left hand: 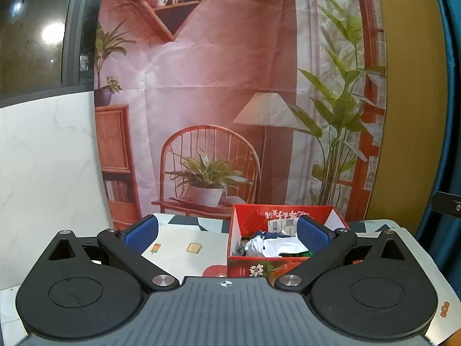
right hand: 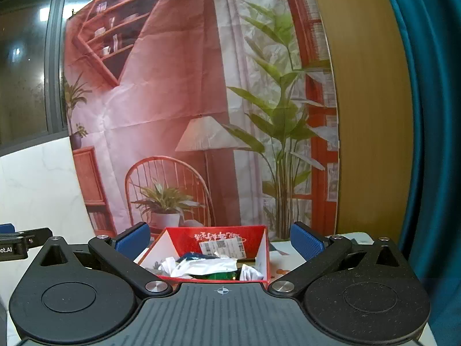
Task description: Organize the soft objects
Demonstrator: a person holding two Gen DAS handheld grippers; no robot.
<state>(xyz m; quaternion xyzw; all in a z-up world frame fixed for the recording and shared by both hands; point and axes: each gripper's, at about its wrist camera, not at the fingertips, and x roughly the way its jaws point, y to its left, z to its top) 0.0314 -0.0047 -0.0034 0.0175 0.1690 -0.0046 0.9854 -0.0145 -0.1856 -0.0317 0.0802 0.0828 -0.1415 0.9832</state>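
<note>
A red cardboard box [left hand: 247,268] stands on the patterned table, holding a heap of soft things: white cloth [left hand: 276,246], a grey piece [left hand: 250,252], something dark blue and something green. My left gripper [left hand: 227,235] is open and empty, its right blue pad in front of the box's right side. In the right wrist view the same red box [right hand: 216,238] sits straight ahead with the white cloth [right hand: 201,266] and a green piece [right hand: 222,276] inside. My right gripper [right hand: 220,242] is open wide, one blue pad on each side of the box, holding nothing.
The tablecloth [left hand: 184,248] has small food pictures and a black-and-white checked strip at the back. A printed room backdrop [left hand: 219,86] hangs close behind the table. White marble wall at left, blue curtain [right hand: 432,115] at right. The left gripper's tip [right hand: 17,242] shows at the far left.
</note>
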